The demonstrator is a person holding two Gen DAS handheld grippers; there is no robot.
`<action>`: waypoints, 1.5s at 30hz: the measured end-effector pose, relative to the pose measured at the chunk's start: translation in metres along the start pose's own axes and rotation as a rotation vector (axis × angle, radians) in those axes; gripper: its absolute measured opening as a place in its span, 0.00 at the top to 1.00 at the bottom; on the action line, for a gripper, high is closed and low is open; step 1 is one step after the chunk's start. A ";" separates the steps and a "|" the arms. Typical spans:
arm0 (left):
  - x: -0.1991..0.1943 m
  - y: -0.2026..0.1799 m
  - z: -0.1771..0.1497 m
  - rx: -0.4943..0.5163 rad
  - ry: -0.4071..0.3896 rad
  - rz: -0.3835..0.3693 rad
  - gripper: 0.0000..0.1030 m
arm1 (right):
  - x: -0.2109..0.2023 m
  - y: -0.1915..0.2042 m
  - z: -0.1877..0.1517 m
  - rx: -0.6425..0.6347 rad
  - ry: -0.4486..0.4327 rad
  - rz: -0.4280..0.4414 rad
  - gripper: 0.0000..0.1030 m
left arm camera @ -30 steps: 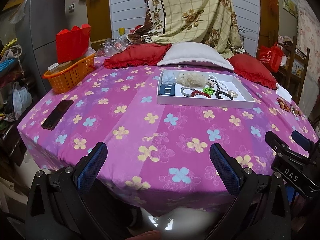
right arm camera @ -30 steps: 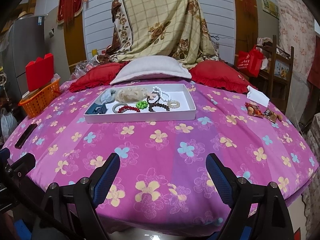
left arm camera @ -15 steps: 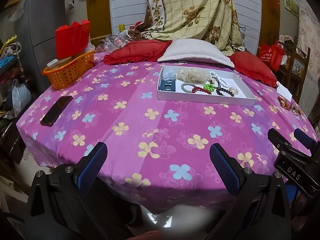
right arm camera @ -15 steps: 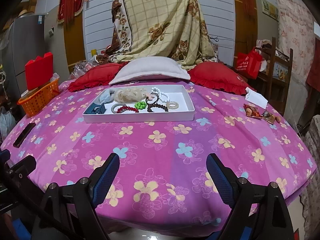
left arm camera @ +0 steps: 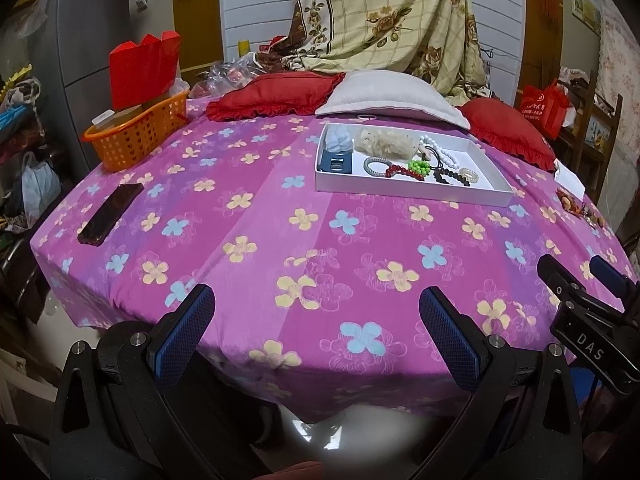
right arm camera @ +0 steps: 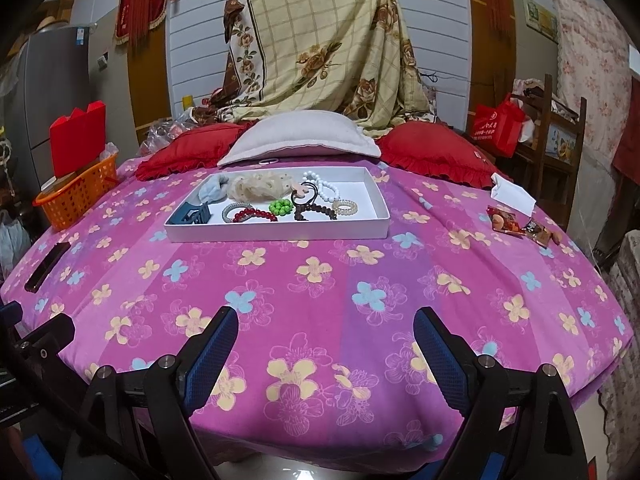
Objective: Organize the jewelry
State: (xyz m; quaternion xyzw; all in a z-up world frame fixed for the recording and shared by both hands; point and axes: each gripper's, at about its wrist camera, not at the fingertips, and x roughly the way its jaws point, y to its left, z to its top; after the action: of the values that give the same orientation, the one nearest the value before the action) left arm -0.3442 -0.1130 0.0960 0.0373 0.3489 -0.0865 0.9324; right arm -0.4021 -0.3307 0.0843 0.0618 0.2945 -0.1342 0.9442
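A shallow white tray [right arm camera: 280,235] [left arm camera: 408,193] lies on the far half of a round table with a magenta flowered cloth [right arm camera: 320,288]. In it lie a blue hair claw [right arm camera: 191,214], a red bead bracelet [right arm camera: 256,214], green beads [right arm camera: 280,206], a dark bead bracelet [right arm camera: 316,211], a white bead string [right arm camera: 324,184], a pale scrunchie [right arm camera: 256,187] and a clear coil tie [right arm camera: 345,207]. My left gripper [left arm camera: 316,312] and my right gripper [right arm camera: 323,332] both stand open and empty over the table's near edge, well short of the tray. The right gripper's fingers [left arm camera: 576,280] show at the left view's right edge.
A black phone [left arm camera: 111,213] lies at the table's left edge, and an orange basket [left arm camera: 138,132] with a red box stands behind it. Red and grey pillows [right arm camera: 300,140] line the far side. Snack wrappers [right arm camera: 516,222] and a white tissue [right arm camera: 512,196] lie at the right.
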 end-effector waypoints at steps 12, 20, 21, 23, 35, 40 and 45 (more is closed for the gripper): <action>0.003 -0.002 -0.001 0.007 0.013 -0.005 0.01 | 0.002 -0.002 0.000 0.000 0.004 -0.002 0.15; 0.006 -0.002 0.000 0.006 0.028 -0.012 0.01 | 0.005 0.001 -0.002 -0.008 0.013 0.002 0.15; 0.006 -0.001 0.001 0.005 0.030 -0.012 0.01 | 0.006 0.002 -0.002 -0.010 0.014 0.002 0.15; 0.007 0.000 0.001 0.004 0.035 -0.013 0.01 | 0.007 0.003 -0.003 -0.012 0.017 0.005 0.15; 0.011 0.002 0.001 -0.001 0.050 -0.016 0.01 | 0.008 0.004 -0.005 -0.016 0.021 0.008 0.14; 0.011 0.002 0.001 0.001 0.050 -0.015 0.01 | 0.008 0.009 -0.006 -0.023 0.021 0.011 0.14; 0.011 0.002 0.001 -0.001 0.052 -0.016 0.01 | 0.009 0.011 -0.006 -0.027 0.022 0.012 0.14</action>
State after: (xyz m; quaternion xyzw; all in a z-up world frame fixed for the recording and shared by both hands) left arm -0.3352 -0.1122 0.0893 0.0361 0.3735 -0.0930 0.9223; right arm -0.3954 -0.3209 0.0747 0.0522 0.3062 -0.1237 0.9424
